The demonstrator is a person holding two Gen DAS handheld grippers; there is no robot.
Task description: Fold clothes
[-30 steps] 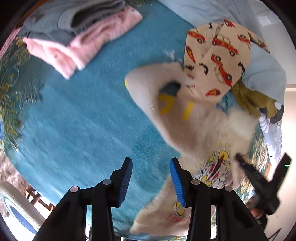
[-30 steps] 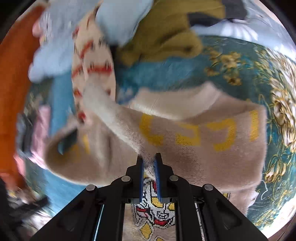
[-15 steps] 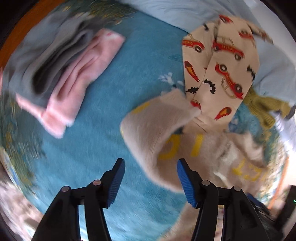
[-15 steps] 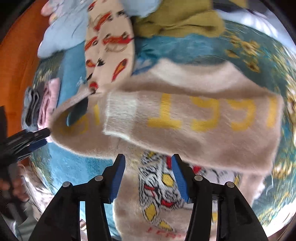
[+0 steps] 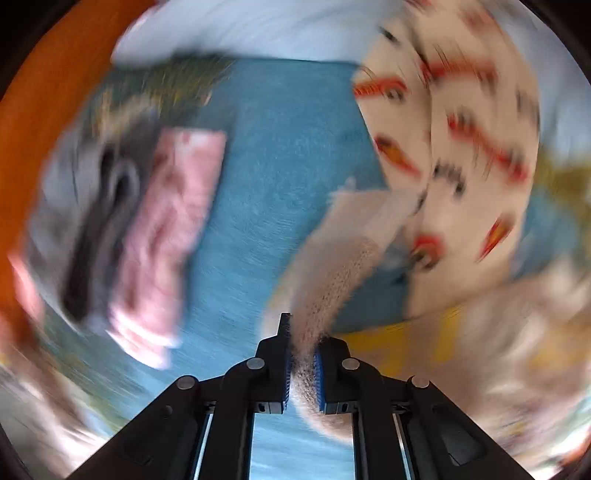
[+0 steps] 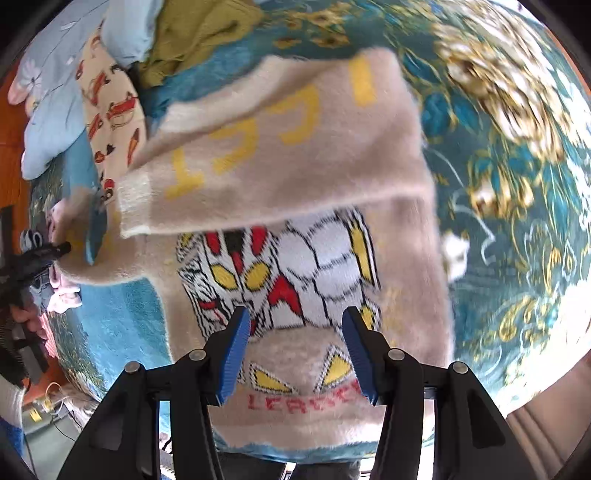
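Observation:
A beige fuzzy sweater [image 6: 295,177] with yellow letters and a cartoon face lies on the blue blanket [image 6: 118,325]. One sleeve is folded across its chest. My right gripper [image 6: 291,350] is open and empty above the sweater's lower front. My left gripper [image 5: 301,365] is shut on the sweater's other sleeve [image 5: 332,280], near its cuff; this view is blurred. The left gripper also shows at the left edge of the right wrist view [image 6: 55,251], at the sleeve end.
A folded stack of grey and pink clothes [image 5: 147,229] lies left on the blanket [image 5: 273,155]. A cream car-print garment [image 5: 461,166], a light-blue garment [image 6: 55,110] and an olive one [image 6: 199,33] lie piled beyond the sweater. An orange floor [image 5: 40,110] shows past the edge.
My right gripper let go of the sleeve, which now lies across the chest, and it opened and drew back. My left gripper closed on the other sleeve and is moving fast.

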